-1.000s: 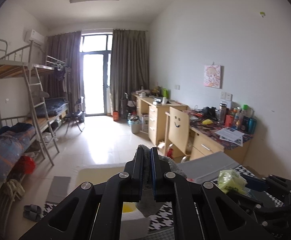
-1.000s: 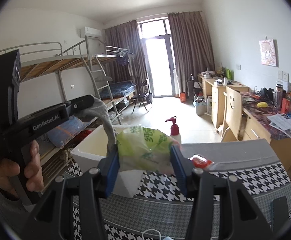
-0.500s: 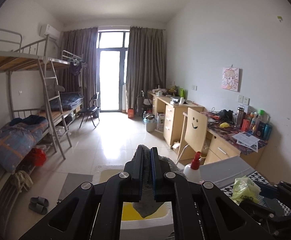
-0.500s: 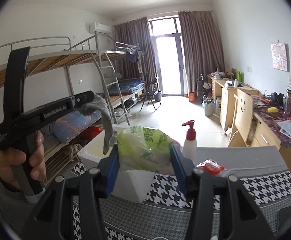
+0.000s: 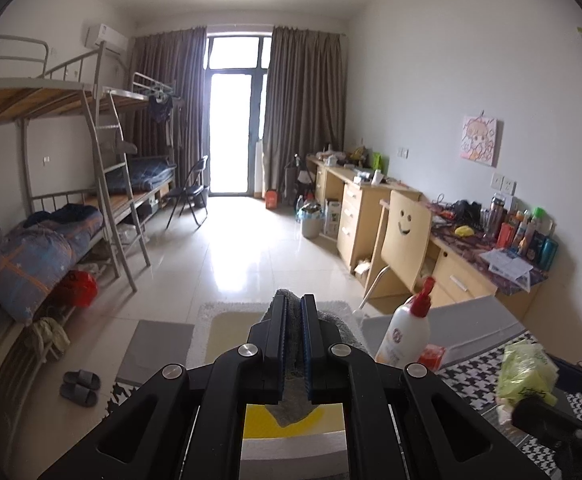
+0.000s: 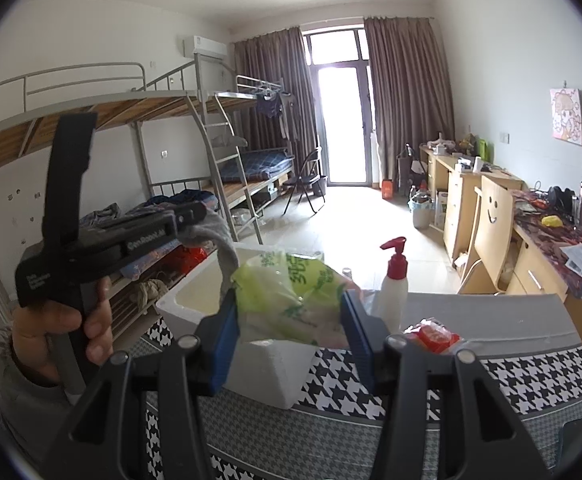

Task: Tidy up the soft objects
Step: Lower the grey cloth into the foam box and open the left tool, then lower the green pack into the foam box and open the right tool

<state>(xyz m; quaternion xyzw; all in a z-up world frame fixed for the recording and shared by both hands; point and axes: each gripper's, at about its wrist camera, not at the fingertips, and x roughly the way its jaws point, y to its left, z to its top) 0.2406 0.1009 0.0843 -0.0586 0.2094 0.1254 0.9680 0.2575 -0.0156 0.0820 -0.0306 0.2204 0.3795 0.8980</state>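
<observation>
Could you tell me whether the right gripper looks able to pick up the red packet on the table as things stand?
Probably not yet. The right gripper is already closed on the green plastic bag, so its jaws are full. The red packet lies uncovered on the table beside the pump bottle, so once the bag is released the way looks free.

Grey cloth dangling, green bag crumpled

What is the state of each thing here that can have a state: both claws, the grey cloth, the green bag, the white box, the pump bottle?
Left claw: shut on the grey cloth.
Grey cloth: pinched, hanging over the white foam box.
Right claw: shut on the green plastic bag.
Green plastic bag: held off the table, crumpled.
White foam box: open, no lid on it.
Pump bottle: upright on the table, beside the box.
Red packet: lying on the table.
</observation>
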